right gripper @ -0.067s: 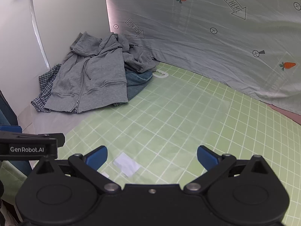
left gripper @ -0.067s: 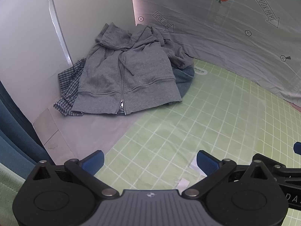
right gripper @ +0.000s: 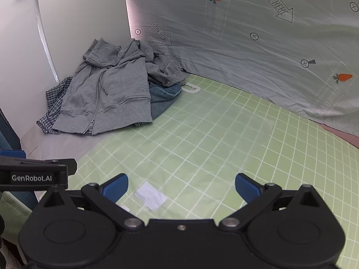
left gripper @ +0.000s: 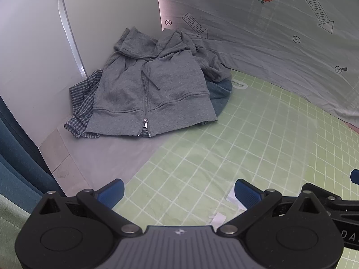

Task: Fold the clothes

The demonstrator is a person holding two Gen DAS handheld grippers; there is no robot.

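Hovering grippers: left gripper (left gripper: 179,191) and right gripper (right gripper: 181,186) both spread wide, empty.
Far left: grey zip-up cotton hoodie (left gripper: 148,94) lying atop the clothes pile.

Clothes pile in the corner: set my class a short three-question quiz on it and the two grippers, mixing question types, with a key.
1. True or false: the grey zip-up hooded sweatshirt lies on top of the pile.
2. Which garment pokes out at the pile's left edge? A) checked woven shirt B) red wool scarf C) white sock
3. Fill in: the left gripper and right gripper both hover over the green gridded mat with jaws ____.

Key: 1 true; 2 A; 3 open, holding nothing. A blue denim garment shows at the pile's right.
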